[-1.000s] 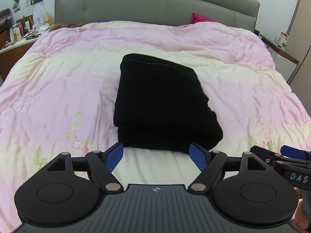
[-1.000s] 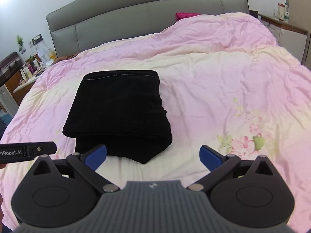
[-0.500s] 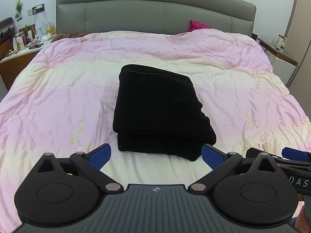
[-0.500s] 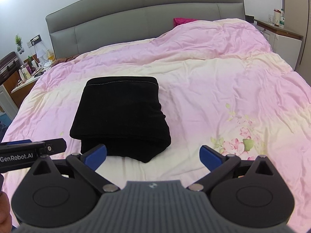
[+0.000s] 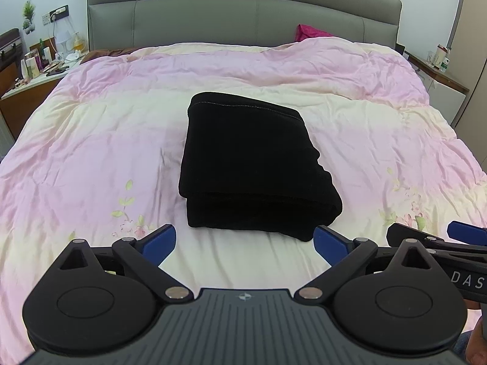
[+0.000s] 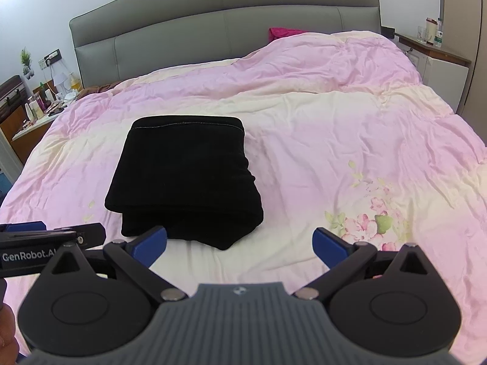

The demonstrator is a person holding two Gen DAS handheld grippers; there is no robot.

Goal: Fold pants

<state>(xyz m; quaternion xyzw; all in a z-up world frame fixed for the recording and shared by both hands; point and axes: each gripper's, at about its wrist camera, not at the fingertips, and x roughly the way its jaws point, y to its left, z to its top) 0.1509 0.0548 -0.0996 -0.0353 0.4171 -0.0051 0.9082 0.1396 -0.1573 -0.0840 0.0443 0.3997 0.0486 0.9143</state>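
The black pants lie folded into a thick rectangular bundle on the pink and cream duvet, near the middle of the bed. In the right wrist view the same pants sit left of centre. My left gripper hovers just short of the bundle's near edge, jaws wide open, nothing between its blue pads. My right gripper is open too, held off the bundle's near right corner, also empty. Each gripper shows at the edge of the other's view.
A grey padded headboard closes the far side, with a magenta cloth beside it. A cluttered nightstand stands at the left, a cabinet with bottles at the right. The duvet spreads wrinkled around the bundle.
The left gripper's jaws spread wider and drew back from the bundle's near edge. Both grippers pulled back and up a little, so the pants look smaller and farther off.
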